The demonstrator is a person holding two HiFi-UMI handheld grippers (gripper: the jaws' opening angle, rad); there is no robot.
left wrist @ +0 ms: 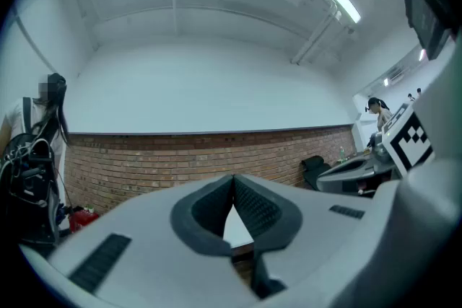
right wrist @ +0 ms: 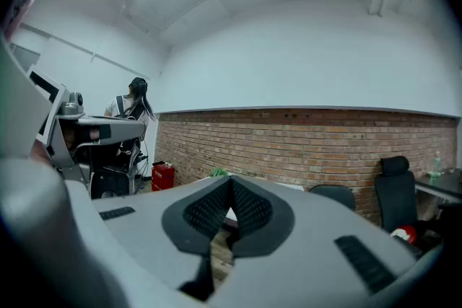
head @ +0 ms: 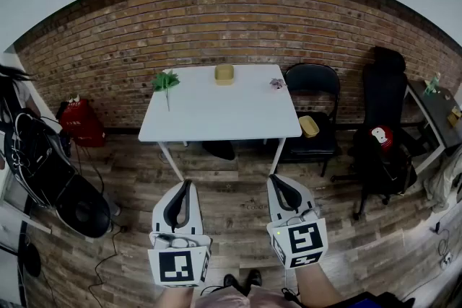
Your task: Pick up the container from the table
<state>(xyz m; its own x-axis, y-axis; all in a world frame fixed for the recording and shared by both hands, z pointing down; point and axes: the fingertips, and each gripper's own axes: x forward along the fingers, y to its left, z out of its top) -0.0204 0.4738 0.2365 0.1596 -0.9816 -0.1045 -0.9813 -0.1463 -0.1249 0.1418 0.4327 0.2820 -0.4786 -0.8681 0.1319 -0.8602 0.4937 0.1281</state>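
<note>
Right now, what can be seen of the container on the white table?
The container is small and yellowish tan, squarish with rounded corners; its material and whether it has a lid are too small to tell. It sits flat near the far edge of the white table, about midway along, before the brick wall. Only the table touches it; a green item to its left and a small object to its right lie apart from it.

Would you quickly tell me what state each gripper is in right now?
The white left gripper: closed, holding nothing.
The white right gripper: closed, holding nothing.
</note>
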